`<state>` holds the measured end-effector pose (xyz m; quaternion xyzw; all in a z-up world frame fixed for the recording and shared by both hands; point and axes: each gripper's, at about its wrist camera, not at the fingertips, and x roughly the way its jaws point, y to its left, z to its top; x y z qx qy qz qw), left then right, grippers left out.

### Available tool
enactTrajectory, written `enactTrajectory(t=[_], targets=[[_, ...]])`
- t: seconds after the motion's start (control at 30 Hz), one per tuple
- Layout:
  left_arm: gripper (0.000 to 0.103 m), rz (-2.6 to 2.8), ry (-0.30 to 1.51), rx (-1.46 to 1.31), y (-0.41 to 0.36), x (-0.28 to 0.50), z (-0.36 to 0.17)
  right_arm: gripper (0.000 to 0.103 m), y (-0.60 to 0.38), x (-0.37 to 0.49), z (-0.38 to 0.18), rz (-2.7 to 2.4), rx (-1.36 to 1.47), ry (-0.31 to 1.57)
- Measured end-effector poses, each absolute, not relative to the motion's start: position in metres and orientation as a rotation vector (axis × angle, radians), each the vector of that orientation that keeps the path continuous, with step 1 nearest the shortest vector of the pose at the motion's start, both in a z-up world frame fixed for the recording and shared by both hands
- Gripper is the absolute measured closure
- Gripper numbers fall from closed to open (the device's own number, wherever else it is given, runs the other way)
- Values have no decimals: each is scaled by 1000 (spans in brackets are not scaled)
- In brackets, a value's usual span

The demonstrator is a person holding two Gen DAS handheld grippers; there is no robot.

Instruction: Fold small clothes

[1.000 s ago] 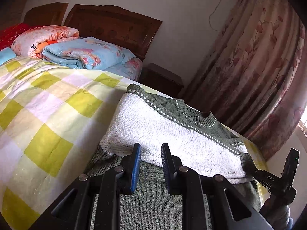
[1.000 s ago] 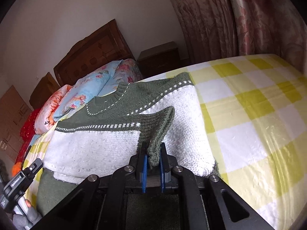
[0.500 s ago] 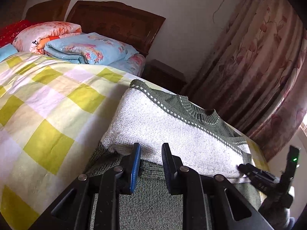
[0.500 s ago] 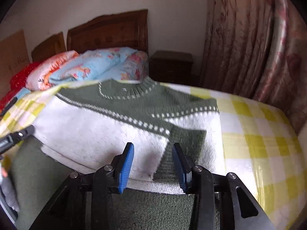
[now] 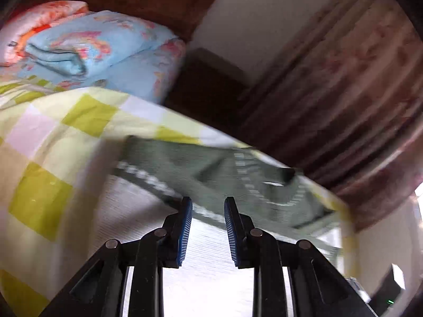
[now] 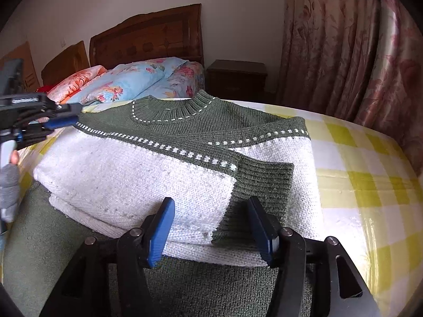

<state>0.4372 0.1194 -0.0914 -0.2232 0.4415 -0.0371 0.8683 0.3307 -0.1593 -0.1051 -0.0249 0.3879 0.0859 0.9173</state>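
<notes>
Both grippers empty, jaws apart, nothing between the pads. Right gripper [image 6: 211, 227] sits low over the near edge of the sweater [image 6: 169, 158], jaws spread wide either side of the folded-in sleeve cuff [image 6: 264, 174], not touching it as far as I can see. Sweater lies flat on the bed [image 6: 370, 174] on the yellow-check sheet, green yoke and collar toward the headboard [image 6: 148, 37], white body folded over, green hem band nearest the camera. Both sleeves are folded inward across the white panel.

Left gripper [image 5: 207, 227] view is motion-blurred; jaws parted with a moderate gap, hovering above the white part of the sweater [image 5: 211, 179], green yoke beyond. From the right wrist view the left gripper [image 6: 66, 117] shows at the left edge, tips next to the sweater's left shoulder; contact can't be confirmed.

Folded floral quilts [image 6: 127, 82] stacked at the head of the bed, nightstand [image 6: 238, 76] beside it, pink curtains [image 6: 349, 47] on the right
</notes>
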Motion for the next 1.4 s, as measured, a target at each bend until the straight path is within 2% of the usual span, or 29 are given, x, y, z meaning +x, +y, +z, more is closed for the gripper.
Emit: enactTrajectory(t=[0.03, 0.13, 0.17, 0.3, 0.37, 0.53, 0.67, 0.77, 0.93, 1.0, 1.4], targets=[[102, -57, 893, -488, 131, 438, -98, 0, -159, 332, -105, 177, -51, 798], [101, -87, 893, -596, 147, 437, -103, 0, -159, 333, -105, 182, -48, 799], [101, -83, 899, -581, 145, 436, -99, 0, -158, 334, -105, 185, -46, 799], [90, -94, 818, -499, 132, 434, -75, 0, -156, 335, -105, 192, -43, 799], [88, -7, 846, -430, 129, 445, -80, 0, -156, 335, -105, 193, -44, 799], [92, 7, 887, -494, 140, 453, -89, 0, -157, 335, -105, 197, -39, 799], [91, -13, 796, -440, 120, 415, -57, 0, -158, 334, -105, 199, -35, 799], [89, -162, 825, -322, 82, 380, -45, 0, -159, 334, -105, 200, -35, 799], [89, -180, 923, -130, 48, 349, -81, 0, -158, 333, -105, 200, -36, 799], [89, -216, 832, -110, 51, 339, -89, 0, -158, 333, -105, 200, -37, 800], [89, -220, 856, -254, 70, 324, -82, 0, -156, 332, -104, 267, -38, 811]])
